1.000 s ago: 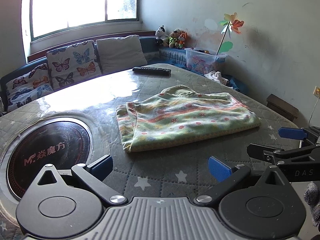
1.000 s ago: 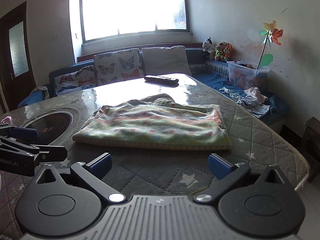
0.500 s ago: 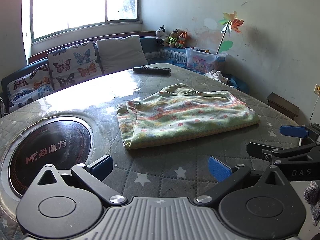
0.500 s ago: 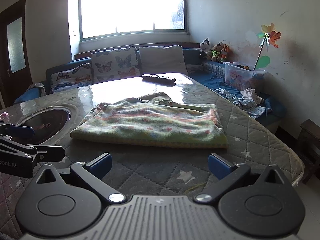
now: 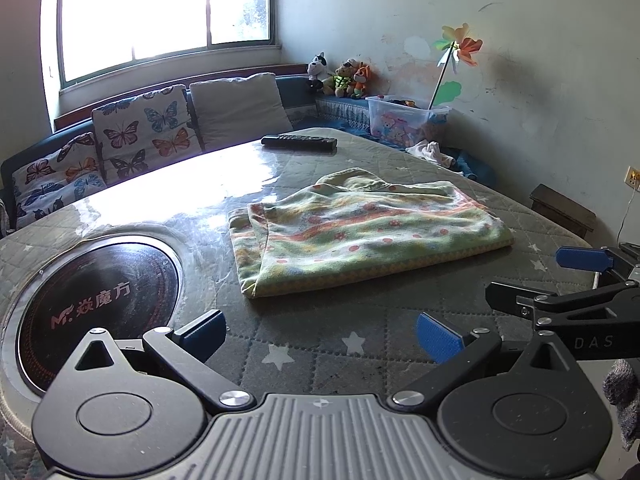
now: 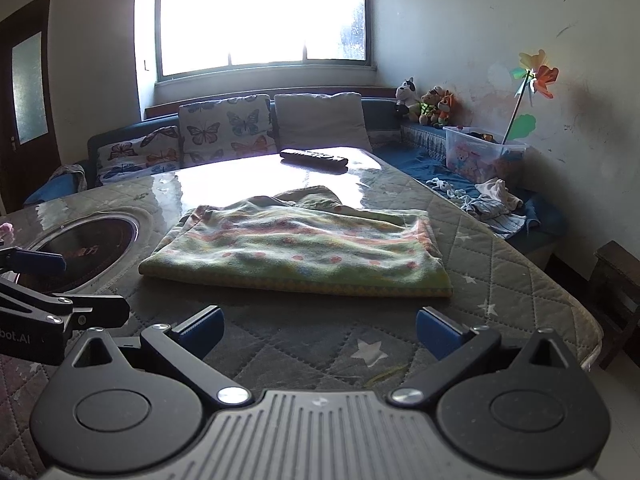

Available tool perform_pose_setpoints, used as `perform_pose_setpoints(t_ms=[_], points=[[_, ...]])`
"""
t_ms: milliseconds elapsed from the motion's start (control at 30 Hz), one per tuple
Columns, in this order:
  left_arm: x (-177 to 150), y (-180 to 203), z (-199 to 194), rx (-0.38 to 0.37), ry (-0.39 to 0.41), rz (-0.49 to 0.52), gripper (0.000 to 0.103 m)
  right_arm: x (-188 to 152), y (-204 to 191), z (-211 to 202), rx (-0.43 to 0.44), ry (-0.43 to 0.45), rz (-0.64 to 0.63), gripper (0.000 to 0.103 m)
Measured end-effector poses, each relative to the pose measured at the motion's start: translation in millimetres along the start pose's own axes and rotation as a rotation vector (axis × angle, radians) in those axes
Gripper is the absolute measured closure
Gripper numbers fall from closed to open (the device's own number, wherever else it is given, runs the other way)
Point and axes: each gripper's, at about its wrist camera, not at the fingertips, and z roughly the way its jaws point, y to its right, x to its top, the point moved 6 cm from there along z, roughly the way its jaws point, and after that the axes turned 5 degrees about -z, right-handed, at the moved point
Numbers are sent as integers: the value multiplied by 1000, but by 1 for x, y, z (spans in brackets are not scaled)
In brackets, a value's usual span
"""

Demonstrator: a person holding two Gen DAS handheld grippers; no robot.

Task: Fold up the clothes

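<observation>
A green garment with a pink and orange flower pattern lies folded into a flat rectangle on the quilted table; it also shows in the right wrist view. My left gripper hovers open short of its near edge, nothing between the blue fingertips. My right gripper is open too, also back from the garment's near edge and empty. Each gripper appears at the edge of the other's view: the right one, the left one.
A round black cooktop is set into the table at the left. A black remote lies at the far end. Behind stand a sofa with butterfly cushions, a plastic toy box and loose clothes.
Both grippers have drawn back a little from the folded garment and risen slightly; the garment has not moved and both stay open.
</observation>
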Motion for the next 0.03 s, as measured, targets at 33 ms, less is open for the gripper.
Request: perform_pose_setpoints(t_ms=[33], points=[[0, 1, 0, 0, 1, 2, 0, 0, 0, 0, 0, 1, 0, 0]])
